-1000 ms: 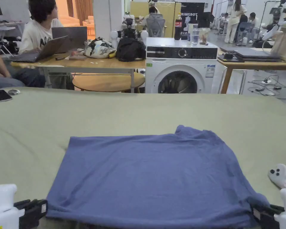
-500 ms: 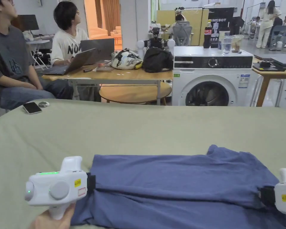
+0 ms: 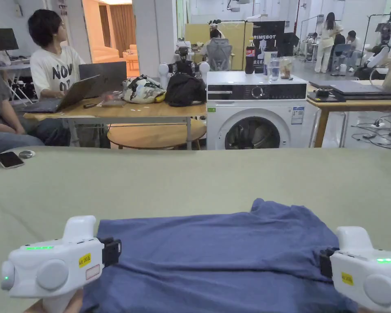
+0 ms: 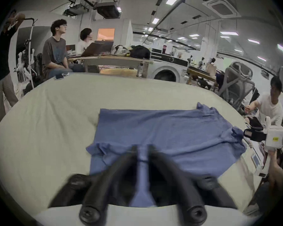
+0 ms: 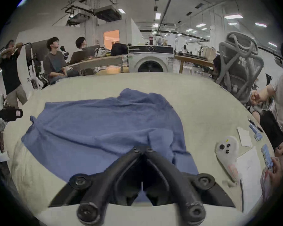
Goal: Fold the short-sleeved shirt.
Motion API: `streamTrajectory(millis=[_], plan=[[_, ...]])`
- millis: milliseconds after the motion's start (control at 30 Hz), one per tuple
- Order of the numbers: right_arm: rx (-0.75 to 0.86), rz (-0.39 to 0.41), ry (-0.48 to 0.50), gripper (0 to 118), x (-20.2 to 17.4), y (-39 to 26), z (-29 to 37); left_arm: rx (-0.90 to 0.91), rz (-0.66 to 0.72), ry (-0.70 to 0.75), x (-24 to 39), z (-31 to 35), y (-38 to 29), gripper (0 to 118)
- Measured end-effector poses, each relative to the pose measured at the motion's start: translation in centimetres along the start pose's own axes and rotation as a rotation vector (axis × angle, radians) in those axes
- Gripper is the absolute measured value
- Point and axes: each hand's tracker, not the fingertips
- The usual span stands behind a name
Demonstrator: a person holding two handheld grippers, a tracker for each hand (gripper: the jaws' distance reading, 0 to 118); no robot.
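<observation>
Both grippers pinching the blue shirt, near edge lifted off the table

My left gripper (image 4: 141, 149) has its jaws clamped on a bunch of fabric at the shirt's (image 3: 215, 252) near-left corner, and my right gripper (image 5: 143, 148) is pinched tight on the near-right corner, jaws nearly meeting on the cloth. The shirt lies across the near part of the green table cover (image 3: 182, 179), its far half flat and the near edge held up and doubled over toward the far side, one sleeve poking out at the far right. A white controller (image 5: 226, 151) sits on the cover just right of the shirt, and a phone (image 3: 9, 159) lies at the far left.
</observation>
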Motion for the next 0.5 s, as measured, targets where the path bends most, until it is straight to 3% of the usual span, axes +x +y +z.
streamTrajectory(millis=[167,400,500], plan=[[0.015,0.073,-0.013,0,-1.3,-2.6,3.2,0.026,-0.056,-0.020,0.8,4.3,-2.7,0],[0.008,0.036,0.029,0,-0.7,-5.2,6.4,-0.012,0.044,0.015,-2.6,8.3,-5.8,0],[0.007,0.023,0.038,0,-0.2,-5.5,7.2,-0.046,0.109,0.006,-4.6,7.9,-6.5,18]])
